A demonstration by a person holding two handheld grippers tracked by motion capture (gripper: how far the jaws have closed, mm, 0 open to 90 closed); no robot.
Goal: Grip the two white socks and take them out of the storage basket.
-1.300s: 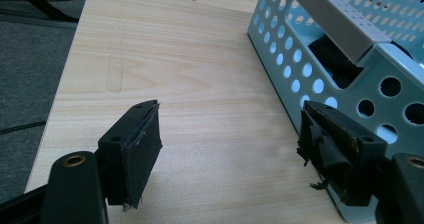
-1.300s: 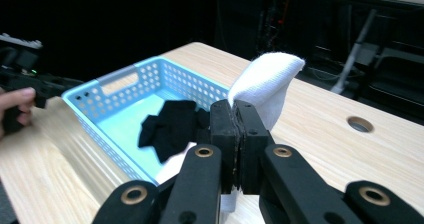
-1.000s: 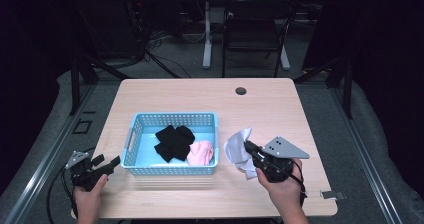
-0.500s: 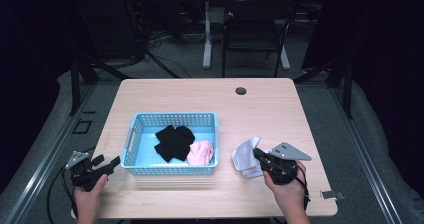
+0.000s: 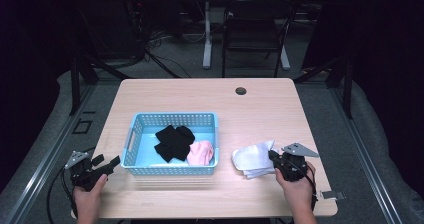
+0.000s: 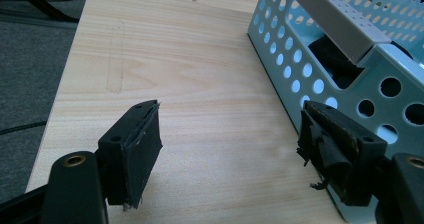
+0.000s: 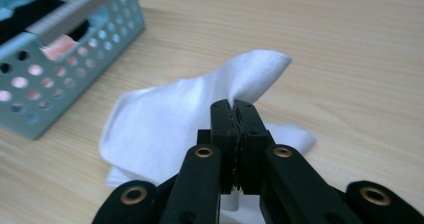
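- The right tool [image 5: 276,160] is clamped on a fold of the white cloth [image 5: 252,158] near the worktop's [image 5: 260,104] front right corner; the right gripper view shows its two black jaws pressed together with a pinch of the fabric [image 7: 200,119] caught between them.
- The rest of the cloth lies rumpled on the wood, spread toward the basket side of the tool, while one corner stands up in a peak just above the jaw tips.
- The cloth sits just beside the right end of the blue perforated basket [image 5: 172,120], apart from it, with a strip of bare wood between the two.
- The basket stands left of the worktop's middle, nearer the front edge than the back, and holds a black garment [image 5: 172,141] in its middle and a pink one [image 5: 201,153] in its front right corner.
- The left tool [image 5: 111,165] is held at the front left corner of the worktop, its jaws spread wide and gripping nothing; the left gripper view shows bare wood between them and the basket's left end wall [image 6: 345,79] close against the outer side of one jaw.
- A small dark round grommet [image 5: 241,91] is set in the wood near the back edge, right of centre.
- The person's hands come in over the front edge, one behind each tool.
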